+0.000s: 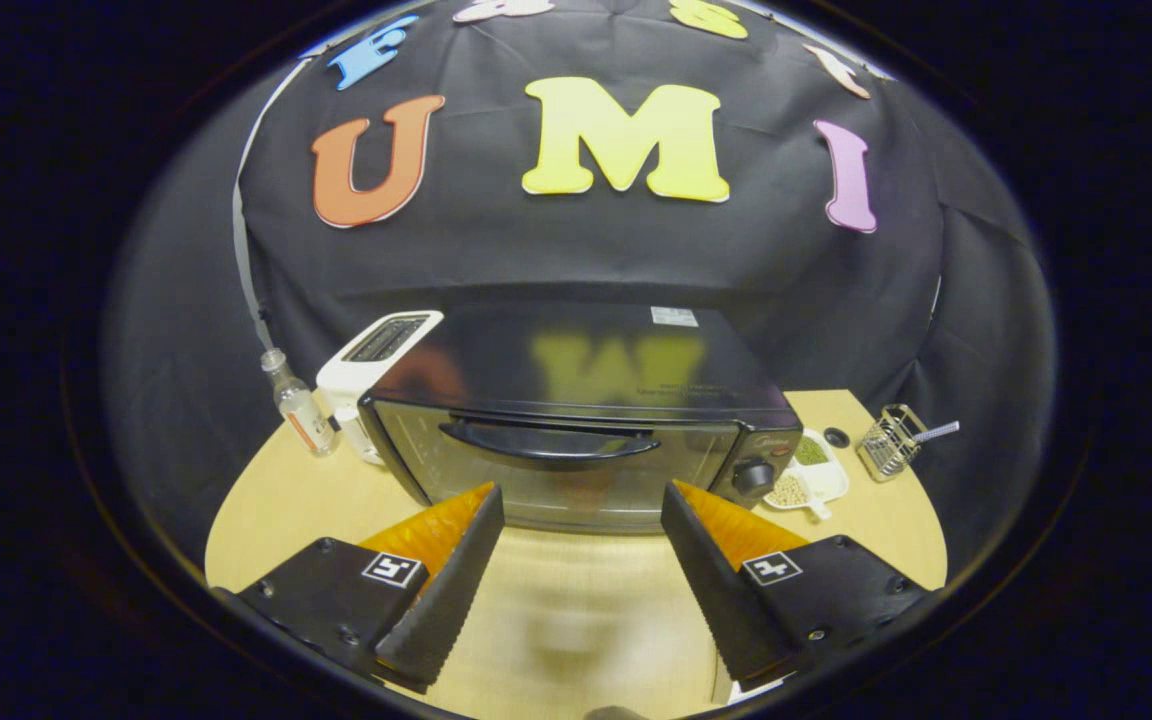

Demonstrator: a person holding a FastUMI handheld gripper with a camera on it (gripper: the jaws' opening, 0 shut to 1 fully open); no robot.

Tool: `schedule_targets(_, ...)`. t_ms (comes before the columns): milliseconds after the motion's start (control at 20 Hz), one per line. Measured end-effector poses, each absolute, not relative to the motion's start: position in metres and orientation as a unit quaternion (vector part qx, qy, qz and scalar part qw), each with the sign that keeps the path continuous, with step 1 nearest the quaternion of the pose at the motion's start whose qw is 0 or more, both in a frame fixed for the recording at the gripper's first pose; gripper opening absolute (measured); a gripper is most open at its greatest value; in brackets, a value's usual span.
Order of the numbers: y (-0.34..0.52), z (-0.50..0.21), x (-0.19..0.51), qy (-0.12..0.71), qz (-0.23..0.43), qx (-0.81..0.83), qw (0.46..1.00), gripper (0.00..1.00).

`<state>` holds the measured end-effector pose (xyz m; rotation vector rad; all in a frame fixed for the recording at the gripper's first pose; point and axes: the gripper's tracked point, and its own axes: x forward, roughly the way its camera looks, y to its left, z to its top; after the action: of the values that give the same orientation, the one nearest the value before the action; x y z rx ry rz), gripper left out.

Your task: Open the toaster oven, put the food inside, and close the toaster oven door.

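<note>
A black toaster oven point(576, 400) stands on the wooden table point(276, 500), its glass door shut and its curved handle point(548, 443) facing me. A round knob point(753, 477) sits on its right panel. My gripper point(581, 500) is open, with nothing between its fingers, and its fingertips are just short of the door's lower edge, below the handle. A white divided dish point(816, 478) holding green and pale food bits lies to the right of the oven.
A white pop-up toaster point(366, 372) stands behind the oven's left corner, with a small clear bottle point(298, 405) beside it. A wire holder point(891, 440) with a utensil in it sits at the far right. Bare tabletop lies under the fingers.
</note>
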<state>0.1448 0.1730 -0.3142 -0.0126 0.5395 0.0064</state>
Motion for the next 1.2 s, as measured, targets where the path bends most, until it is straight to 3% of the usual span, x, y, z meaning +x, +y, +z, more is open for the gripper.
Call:
schedule_targets(900,0.081,-0.079,0.038,0.068,-0.021,0.006,0.997,1.00)
schedule_targets(1200,0.068,-0.051,0.012,0.042,-0.026,0.012,0.999,1.00)
